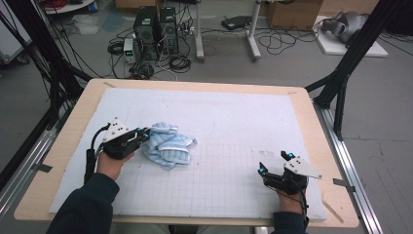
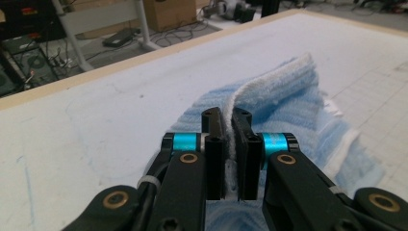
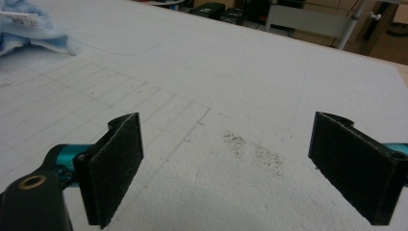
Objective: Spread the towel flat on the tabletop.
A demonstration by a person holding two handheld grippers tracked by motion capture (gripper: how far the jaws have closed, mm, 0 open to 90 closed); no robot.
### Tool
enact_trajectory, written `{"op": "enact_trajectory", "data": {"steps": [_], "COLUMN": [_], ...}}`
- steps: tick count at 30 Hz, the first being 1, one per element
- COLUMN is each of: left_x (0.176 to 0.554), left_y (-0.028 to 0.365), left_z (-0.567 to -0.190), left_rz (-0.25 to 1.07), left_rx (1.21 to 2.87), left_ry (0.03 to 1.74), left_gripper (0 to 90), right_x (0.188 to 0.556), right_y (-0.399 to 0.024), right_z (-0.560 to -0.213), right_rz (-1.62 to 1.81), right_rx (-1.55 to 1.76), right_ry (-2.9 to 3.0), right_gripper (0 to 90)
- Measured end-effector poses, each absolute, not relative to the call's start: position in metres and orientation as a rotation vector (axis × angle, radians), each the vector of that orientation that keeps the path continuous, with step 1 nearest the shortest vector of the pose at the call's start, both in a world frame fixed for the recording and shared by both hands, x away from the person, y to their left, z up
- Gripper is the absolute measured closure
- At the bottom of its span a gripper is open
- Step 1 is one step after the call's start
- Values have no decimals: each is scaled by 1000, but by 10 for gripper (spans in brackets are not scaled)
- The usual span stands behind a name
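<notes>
Blue-and-white terry cloth [image 1: 168,146] is lying crumpled on the left half of the bench [image 1: 204,83], on the pale gridded mat [image 1: 234,126] that is covering most of the top. Its white-edged hem [image 2: 269,84] is rising as a raised fold, and the left claw [image 1: 141,135] is pinching that fold: in the left gripper view the two black jaws are standing nearly together with the hem squeezed between their pads, so the grip is looking secure. The rest of the cloth is bunching in loose layers beyond the jaws and is resting flat on the mat.

Well apart, near the front right corner, the right claw [image 1: 275,162] is resting low over bare mat with its jaws spread wide and nothing between them; a faint dark smudge [image 3: 252,149] is showing on the mat ahead of it.

Judging by this, the work is only beginning: one edge is being gripped, while the cloth is not yet being spread or folded. The second claw is likely needing to take another edge or corner before the towel can be pulled out flat.
</notes>
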State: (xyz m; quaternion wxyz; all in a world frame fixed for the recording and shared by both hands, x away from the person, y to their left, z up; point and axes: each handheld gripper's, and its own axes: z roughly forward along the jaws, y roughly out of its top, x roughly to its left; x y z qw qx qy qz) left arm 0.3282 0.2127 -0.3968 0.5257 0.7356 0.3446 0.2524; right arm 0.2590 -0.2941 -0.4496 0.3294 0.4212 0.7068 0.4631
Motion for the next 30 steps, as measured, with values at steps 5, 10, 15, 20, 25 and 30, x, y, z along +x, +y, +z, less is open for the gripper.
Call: {"op": "enact_trajectory", "data": {"steps": [5, 10, 15, 20, 25, 30], "left_x": [326, 328, 325, 325, 327, 327], "left_y": [213, 220, 224, 226, 227, 227], "left_z": [-388, -386, -382, -382, -383, -384], "left_rz": [612, 628, 636, 635, 636, 634], "left_rx": [1728, 1718, 1686, 1683, 1680, 1680], "left_ry": [821, 860, 856, 866, 877, 879], "left_gripper": [846, 849, 850, 849, 849, 849], "right_x": [262, 271, 286, 302, 316, 325], "right_y": [-290, -253, -199, -153, -115, -93], "right_z": [-448, -439, -431, -432, -440, -445], "right_rz": [1205, 1304, 1350, 1401, 1378, 1406], "right_rx": [1133, 1043, 911, 808, 734, 714], "right_ry": [1894, 1980, 2123, 2249, 2380, 2434], "right_gripper": [110, 111, 117, 193, 268, 377]}}
